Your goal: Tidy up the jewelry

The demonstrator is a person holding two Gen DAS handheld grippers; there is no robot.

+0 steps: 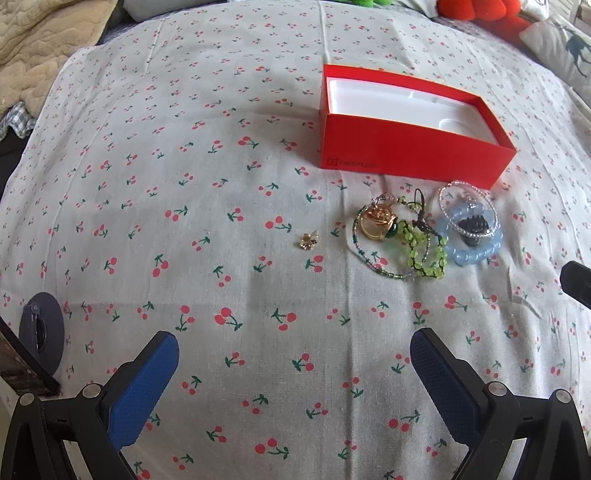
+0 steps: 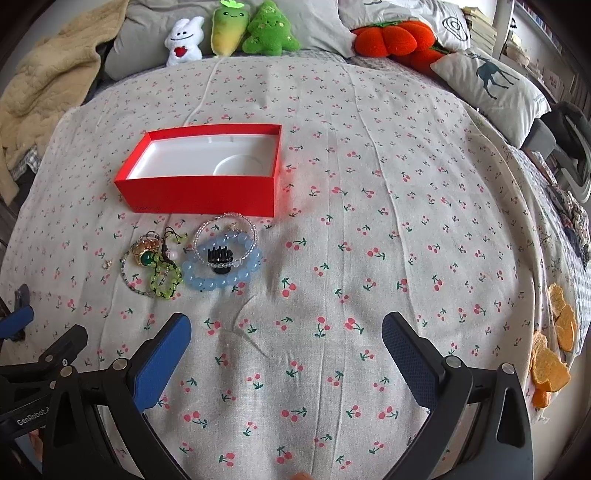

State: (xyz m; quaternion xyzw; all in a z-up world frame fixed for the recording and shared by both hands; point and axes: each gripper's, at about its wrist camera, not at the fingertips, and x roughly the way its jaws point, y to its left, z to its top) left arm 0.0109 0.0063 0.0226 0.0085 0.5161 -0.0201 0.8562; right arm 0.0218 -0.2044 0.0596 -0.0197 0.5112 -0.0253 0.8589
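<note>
**Both tools spread wide above the bed; jewelry heaped in front of the red box**

Left tool [image 1: 293, 369]: released, blue pads far apart, nothing between them. It is held over the cherry-print sheet [image 1: 207, 206], at the bottom of the left wrist view. Right tool [image 2: 286, 349]: likewise released and empty, at the bottom of the right wrist view.

An open red box [image 1: 410, 147] with a white moulded insert is seen upper right of centre in the left wrist view; nothing is seen lying inside it. Just below its front wall the jewelry is clustered on the sheet:
- a pale blue bead bracelet [image 1: 471, 254], right end of the cluster, with a small black claw clip [image 1: 472, 223] lying within its ring
- a clear bead bracelet [image 1: 448, 188] overlapping the blue one on its upper side
- a lime-green bead bracelet [image 1: 424, 258] tangled with a dark cord
- a gold piece with a green stone [image 1: 376, 223], encircled by a thin strand of small beads [image 1: 364, 254]
- a small gold stud-like piece [image 1: 306, 240], apart from the heap, to its left

Plush toys [image 2: 236, 31] are lined along the top edge of the right wrist view; orange peel [image 2: 554, 350] lies at the right edge.
</note>
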